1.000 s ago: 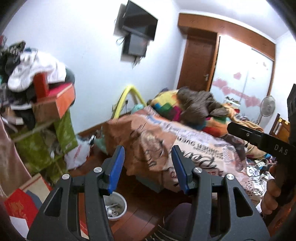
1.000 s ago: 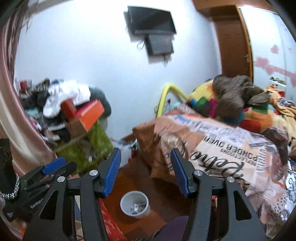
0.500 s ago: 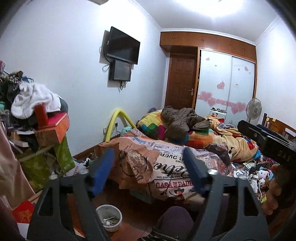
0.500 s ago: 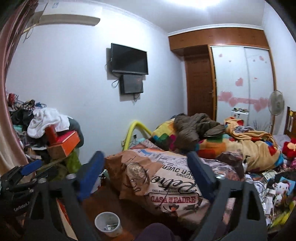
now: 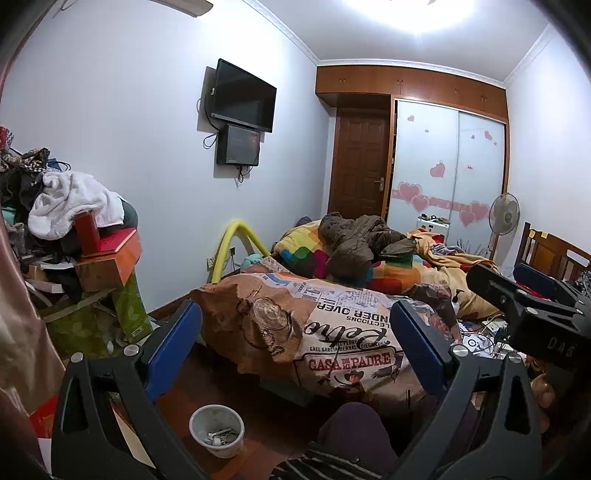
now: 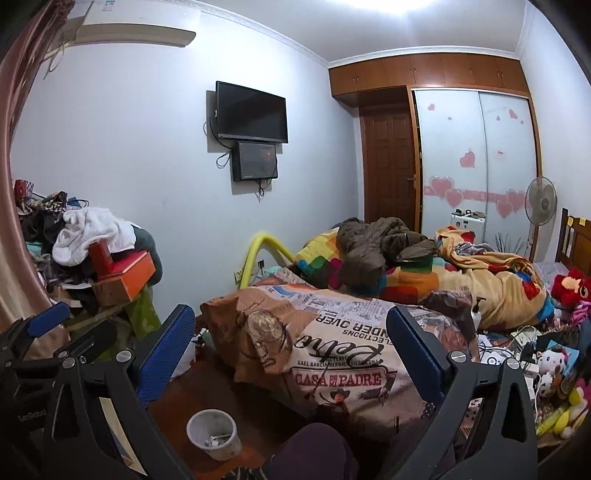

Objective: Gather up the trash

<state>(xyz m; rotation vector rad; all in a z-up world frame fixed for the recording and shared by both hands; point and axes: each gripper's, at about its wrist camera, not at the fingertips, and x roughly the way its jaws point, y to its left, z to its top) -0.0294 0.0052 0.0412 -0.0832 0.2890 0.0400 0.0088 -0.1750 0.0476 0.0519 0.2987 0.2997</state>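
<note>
Place: a lived-in home bedroom, cluttered.
Bed [image 6: 369, 354]: fills the middle, heaped with a printed blanket, a patchwork quilt [image 6: 321, 258] and a brown jacket [image 6: 376, 243].
Wall: a flat television [image 6: 251, 112] mounted above a smaller screen.
Storage: sliding wardrobe doors [image 6: 476, 155] with pink heart stickers, beside a wooden door [image 6: 389, 166].
Extras: a standing fan [image 6: 540, 201], soft toys [image 6: 569, 284], a pile of clothes and boxes [image 6: 92, 254], a small bin [image 6: 212, 434] on the wooden floor.

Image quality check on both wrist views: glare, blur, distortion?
Left wrist: ceiling light blown out, strong fisheye bend, dark corner vignette, sharp. Right wrist: same blown ceiling light, door bowed, no motion blur.
</note>
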